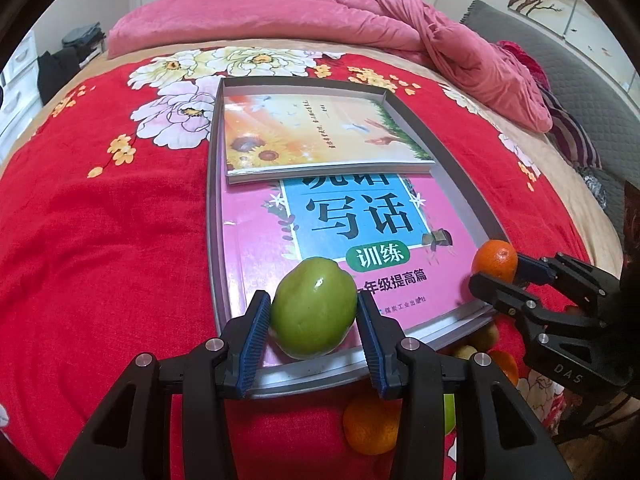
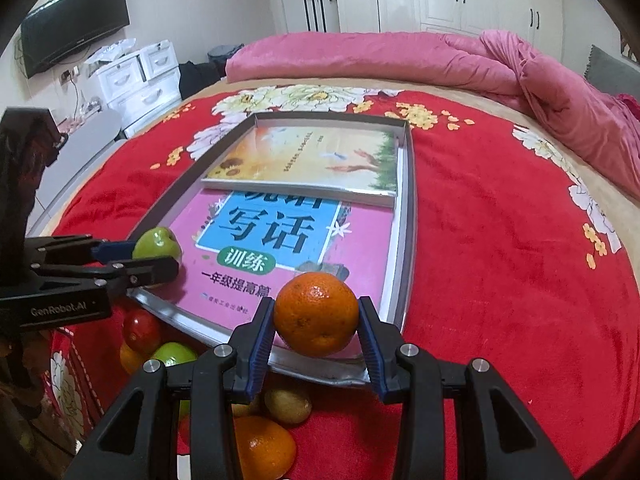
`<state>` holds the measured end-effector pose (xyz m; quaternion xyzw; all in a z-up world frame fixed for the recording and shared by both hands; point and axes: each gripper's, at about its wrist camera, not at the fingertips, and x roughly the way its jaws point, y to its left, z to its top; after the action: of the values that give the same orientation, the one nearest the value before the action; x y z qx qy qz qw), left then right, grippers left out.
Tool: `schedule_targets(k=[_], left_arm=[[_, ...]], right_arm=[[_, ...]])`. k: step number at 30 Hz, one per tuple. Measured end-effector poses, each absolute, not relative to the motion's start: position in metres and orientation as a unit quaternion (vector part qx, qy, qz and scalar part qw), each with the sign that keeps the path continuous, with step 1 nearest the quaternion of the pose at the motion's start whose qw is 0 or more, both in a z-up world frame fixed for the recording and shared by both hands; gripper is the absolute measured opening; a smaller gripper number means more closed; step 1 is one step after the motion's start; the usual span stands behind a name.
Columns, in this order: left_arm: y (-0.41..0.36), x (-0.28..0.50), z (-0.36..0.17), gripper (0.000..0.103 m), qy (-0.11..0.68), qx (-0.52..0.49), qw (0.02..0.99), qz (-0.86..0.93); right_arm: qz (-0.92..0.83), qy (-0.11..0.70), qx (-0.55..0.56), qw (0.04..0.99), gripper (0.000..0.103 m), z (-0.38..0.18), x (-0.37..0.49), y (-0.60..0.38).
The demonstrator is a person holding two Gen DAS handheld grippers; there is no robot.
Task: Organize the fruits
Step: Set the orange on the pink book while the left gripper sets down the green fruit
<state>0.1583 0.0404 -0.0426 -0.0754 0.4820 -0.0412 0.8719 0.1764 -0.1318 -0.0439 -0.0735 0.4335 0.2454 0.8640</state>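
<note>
My left gripper (image 1: 314, 320) is shut on a green apple (image 1: 314, 308), held over the near left end of the grey tray (image 1: 214, 200). My right gripper (image 2: 316, 322) is shut on an orange (image 2: 316, 314), above the tray's (image 2: 408, 200) near right corner. In the left wrist view the right gripper (image 1: 496, 276) and its orange (image 1: 494, 260) appear at the right; in the right wrist view the left gripper (image 2: 160, 258) and green apple (image 2: 156, 242) appear at the left. Loose fruit lies on the red bedspread before the tray: an orange (image 2: 264, 446), a red apple (image 2: 141, 330), a green apple (image 2: 174, 354), a yellowish fruit (image 2: 288, 404).
Two books lie in the tray: a pink one (image 1: 320, 240) near me and a sunflower one (image 1: 316, 132) behind. A rumpled pink quilt (image 1: 440, 40) lies at the far side of the bed. White drawers (image 2: 136, 80) and a television (image 2: 76, 24) stand left of the bed.
</note>
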Motion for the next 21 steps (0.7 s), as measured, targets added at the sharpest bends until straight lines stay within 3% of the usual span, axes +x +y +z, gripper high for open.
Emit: schedule_targets(k=[21], left_arm=[[0.0421, 0.1584, -0.0427, 0.046, 0.482, -0.083, 0.871, -0.051]], right_arm=[[0.239, 0.434, -0.082, 0.865, 0.042, -0.0463, 0.1765, -0.1313]])
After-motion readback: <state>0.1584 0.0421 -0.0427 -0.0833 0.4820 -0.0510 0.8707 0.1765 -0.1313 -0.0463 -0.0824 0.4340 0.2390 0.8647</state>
